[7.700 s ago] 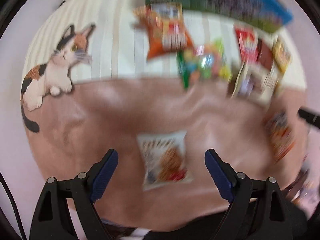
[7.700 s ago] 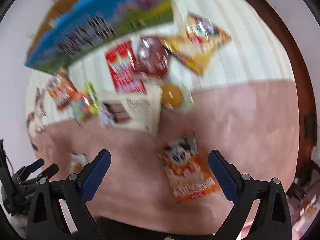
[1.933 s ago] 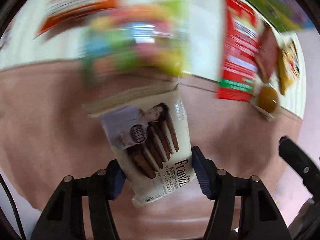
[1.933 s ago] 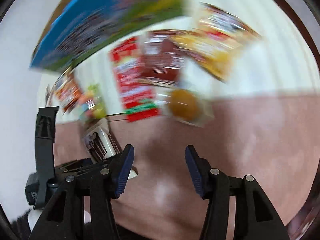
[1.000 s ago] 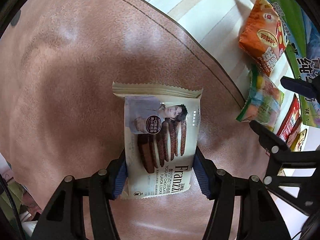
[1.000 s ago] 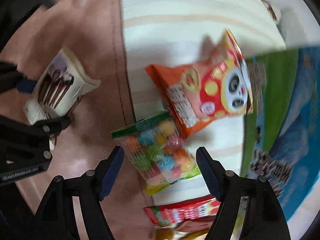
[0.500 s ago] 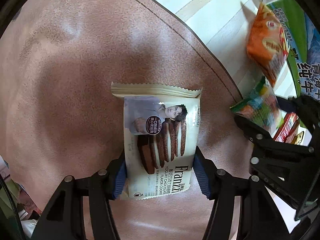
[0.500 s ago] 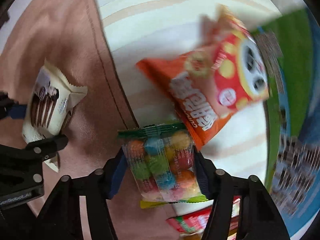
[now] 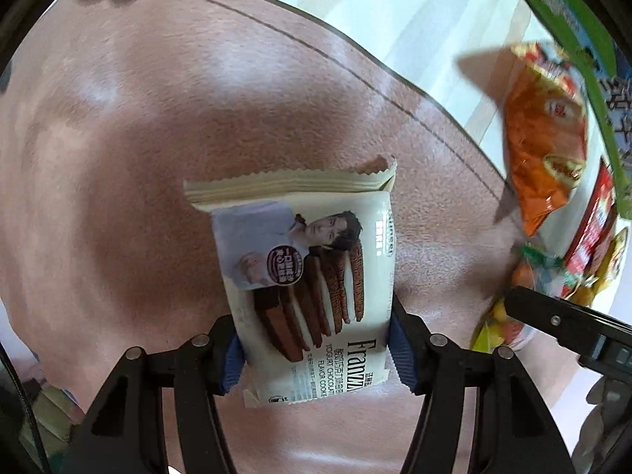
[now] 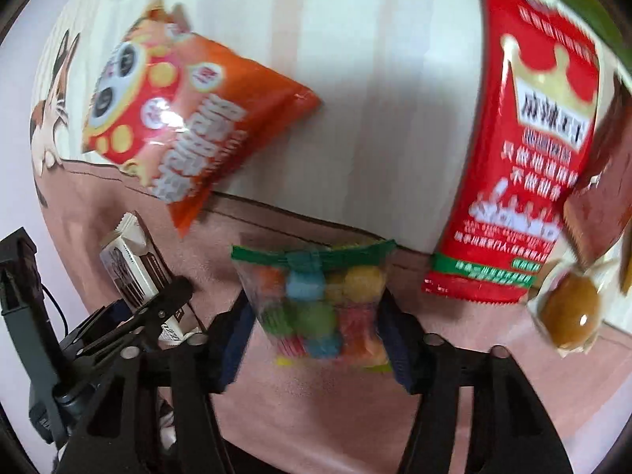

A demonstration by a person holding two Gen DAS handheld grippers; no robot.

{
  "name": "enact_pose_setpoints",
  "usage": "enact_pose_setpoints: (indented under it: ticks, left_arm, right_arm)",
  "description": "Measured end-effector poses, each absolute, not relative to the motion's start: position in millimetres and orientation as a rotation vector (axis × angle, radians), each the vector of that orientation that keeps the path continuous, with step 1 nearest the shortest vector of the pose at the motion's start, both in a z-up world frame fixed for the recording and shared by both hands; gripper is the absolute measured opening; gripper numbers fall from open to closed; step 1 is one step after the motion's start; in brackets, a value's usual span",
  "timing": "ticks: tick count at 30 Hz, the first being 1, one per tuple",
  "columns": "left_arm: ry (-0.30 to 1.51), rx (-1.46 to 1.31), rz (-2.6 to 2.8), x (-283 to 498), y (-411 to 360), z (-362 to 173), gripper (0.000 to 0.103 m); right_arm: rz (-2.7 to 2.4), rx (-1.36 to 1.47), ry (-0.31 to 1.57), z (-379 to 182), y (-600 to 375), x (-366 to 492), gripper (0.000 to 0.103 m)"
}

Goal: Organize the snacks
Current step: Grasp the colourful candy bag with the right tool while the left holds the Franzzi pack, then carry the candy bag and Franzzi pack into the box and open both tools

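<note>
The left gripper clamps the cookie packet. The right gripper, jaws just reopening, straddles the candy bag (grip unclear); the slick bag may slip.

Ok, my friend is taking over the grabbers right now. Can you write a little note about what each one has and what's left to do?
Left gripper: shut on the cookie pack, above the pink mat.
Right gripper: around the candy bag; its jaws have just been opening, so check the grip.
Still loose by the striped cloth: orange panda bag, red packet, round brown sweet.
Done: nothing visibly sorted yet.
Left: place both held snacks, then the rest.
</note>
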State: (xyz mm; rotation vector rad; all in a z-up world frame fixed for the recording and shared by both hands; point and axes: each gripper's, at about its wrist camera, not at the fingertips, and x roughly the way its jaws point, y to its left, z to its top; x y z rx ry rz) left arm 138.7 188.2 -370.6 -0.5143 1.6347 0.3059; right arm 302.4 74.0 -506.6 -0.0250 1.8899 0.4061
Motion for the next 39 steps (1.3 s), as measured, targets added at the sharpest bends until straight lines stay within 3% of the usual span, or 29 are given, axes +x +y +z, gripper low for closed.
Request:
enact_pose_setpoints:
  ticks: [7,10,20,30,39]
  left_arm:
    - [1.625,-0.474,0.306,147,183,-368,0.057]
    - [1.612,-0.453,0.307,146,175,-362,0.056]
    - [1.53,-0.432,0.23,158,155,-309,0.052]
    - [1.387,-0.412,0.076,198,124,-215,0.052]
    - [1.261,-0.33,-0.099,291,92,-121,0.052]
  right_arm:
    - [0.39,-0.111,1.839,-505,69,270,0.072]
    - [0.357,-0.205,1.79,-499,77,248,0.056]
    - [0.367,-0.06,1.729,-461,16,245,0.054]
    - [0.421,0.167,1.594,-374,-62,234,0.054]
    - [0.43,0.283,1.348,-246,-113,286,0.054]
